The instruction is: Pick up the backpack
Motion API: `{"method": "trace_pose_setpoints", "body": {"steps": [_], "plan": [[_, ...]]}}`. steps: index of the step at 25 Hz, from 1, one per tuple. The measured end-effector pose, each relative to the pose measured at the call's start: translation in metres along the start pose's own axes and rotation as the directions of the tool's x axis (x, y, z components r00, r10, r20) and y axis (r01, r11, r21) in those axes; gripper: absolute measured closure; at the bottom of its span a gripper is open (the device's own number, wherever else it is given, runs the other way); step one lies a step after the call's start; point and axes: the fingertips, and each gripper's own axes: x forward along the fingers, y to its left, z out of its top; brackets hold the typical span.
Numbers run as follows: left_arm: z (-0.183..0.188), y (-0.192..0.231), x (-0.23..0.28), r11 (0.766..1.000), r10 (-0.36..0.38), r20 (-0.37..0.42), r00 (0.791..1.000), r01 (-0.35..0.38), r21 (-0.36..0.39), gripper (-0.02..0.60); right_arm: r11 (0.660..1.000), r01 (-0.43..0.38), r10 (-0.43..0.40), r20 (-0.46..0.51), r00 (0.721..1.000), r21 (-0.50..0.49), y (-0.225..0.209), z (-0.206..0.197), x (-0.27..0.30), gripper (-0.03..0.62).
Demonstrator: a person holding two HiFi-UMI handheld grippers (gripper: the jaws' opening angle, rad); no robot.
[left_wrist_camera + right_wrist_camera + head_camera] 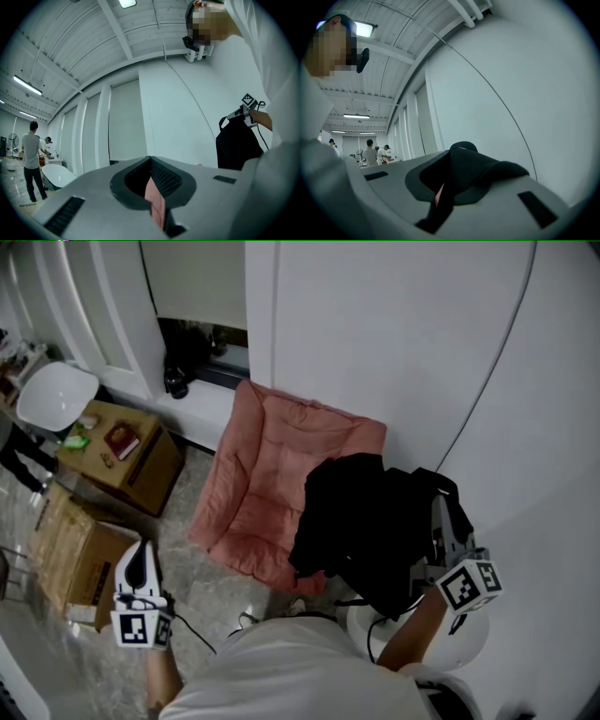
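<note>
The right gripper (459,159) is clamping the strap (465,174) of the black backpack (375,526), dangling it beneath, before a pink cushion (267,474) against the white wall (422,352). The left gripper (141,563), jaws together and empty, is hovering over marbled floor (202,587).

In the head view the right gripper (448,545) has its jaws buried behind the black backpack (375,521); only its marker cube (469,585) shows clearly. The backpack also covers the corner of the pink cushion (272,474) nearest that gripper. In the left gripper view a white sleeve (276,164) cuts off the backpack's bottom. The people (32,159) far to the left of the left gripper (157,204) are too small to make out.
</note>
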Motion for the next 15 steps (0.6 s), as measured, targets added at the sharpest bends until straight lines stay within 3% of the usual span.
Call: {"method": "trace_pose_setpoints", "body": {"steps": [6, 15], "plan": [[0.004, -0.003, 0.003, 1.0, -0.026, 0.018, 0.999, 0.026, 0.016, 0.566, 1.0, -0.011, 0.011, 0.019, 1.0, 0.0, 0.004, 0.005, 0.003, 0.565], [-0.007, 0.005, -0.002, 1.0, 0.007, -0.019, 1.0, -0.007, -0.011, 0.566, 1.0, -0.025, 0.025, 0.034, 0.999, 0.012, 0.009, 0.009, 0.001, 0.565]]}}
